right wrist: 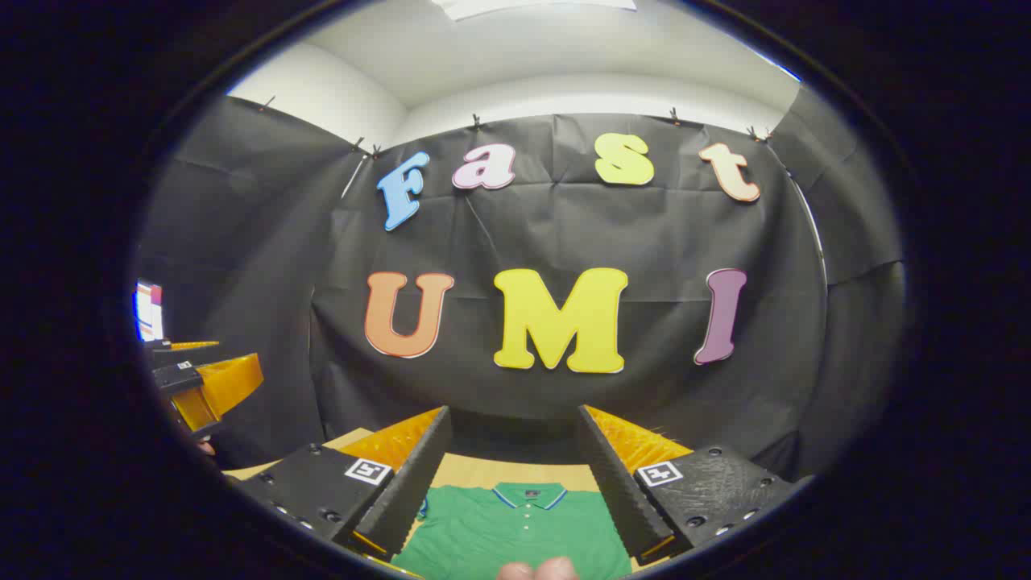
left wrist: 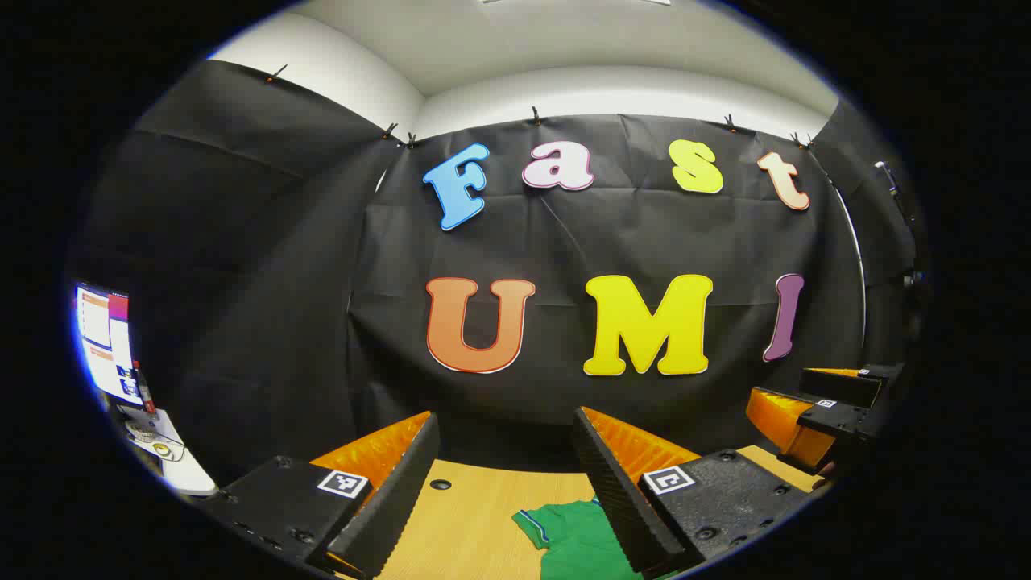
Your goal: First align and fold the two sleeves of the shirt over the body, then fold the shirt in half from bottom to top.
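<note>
A green polo shirt (right wrist: 515,528) with a blue-trimmed collar lies flat on the wooden table, collar toward the wall. In the left gripper view one short sleeve of the shirt (left wrist: 576,536) spreads out sideways on the wood. My left gripper (left wrist: 507,435) is open, held above the table over that sleeve, touching nothing. My right gripper (right wrist: 515,427) is open too, raised above the shirt's collar and chest. Each gripper also appears off to the side in the other's view: the right gripper (left wrist: 813,411) and the left gripper (right wrist: 201,383).
The wooden table (left wrist: 467,524) has a small round hole (left wrist: 440,484) near its far edge and ends at the black cloth wall. A lit screen (left wrist: 105,342) and a white desk stand at the far left. Fingertips (right wrist: 536,569) show at the bottom edge.
</note>
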Demonstrator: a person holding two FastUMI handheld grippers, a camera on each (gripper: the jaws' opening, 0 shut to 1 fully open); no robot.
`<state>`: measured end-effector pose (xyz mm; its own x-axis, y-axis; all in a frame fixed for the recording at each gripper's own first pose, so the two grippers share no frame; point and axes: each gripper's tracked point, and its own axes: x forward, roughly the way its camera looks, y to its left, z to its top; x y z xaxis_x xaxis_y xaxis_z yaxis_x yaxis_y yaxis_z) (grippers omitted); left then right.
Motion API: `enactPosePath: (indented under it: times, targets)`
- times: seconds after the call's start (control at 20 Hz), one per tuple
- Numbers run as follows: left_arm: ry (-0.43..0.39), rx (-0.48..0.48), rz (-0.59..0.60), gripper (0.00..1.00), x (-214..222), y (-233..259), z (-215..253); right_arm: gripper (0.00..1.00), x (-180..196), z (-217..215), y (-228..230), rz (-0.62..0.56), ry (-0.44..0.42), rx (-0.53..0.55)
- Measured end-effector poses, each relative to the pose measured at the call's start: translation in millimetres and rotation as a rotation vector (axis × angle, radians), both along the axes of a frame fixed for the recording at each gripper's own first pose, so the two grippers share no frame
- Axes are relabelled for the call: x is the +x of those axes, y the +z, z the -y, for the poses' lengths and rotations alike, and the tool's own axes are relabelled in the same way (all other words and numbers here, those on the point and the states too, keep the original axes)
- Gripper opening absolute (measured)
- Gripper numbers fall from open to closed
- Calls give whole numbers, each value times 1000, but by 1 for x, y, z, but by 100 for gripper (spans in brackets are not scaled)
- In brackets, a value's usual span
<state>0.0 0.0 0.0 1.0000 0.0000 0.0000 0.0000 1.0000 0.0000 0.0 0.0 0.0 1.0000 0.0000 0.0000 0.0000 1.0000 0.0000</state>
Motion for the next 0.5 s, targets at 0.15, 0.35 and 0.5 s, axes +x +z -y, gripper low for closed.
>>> enactPosePath:
  times: [0.15,0.35,0.5]
  targets:
    - [10,33,6,100,3,3,-8,95,8,-13,1,3,23,9]
    - [18,32,4,100,8,2,-5,95,12,-19,4,8,47,7]
    - [23,17,-7,100,10,-2,1,95,13,-11,2,1,48,7]
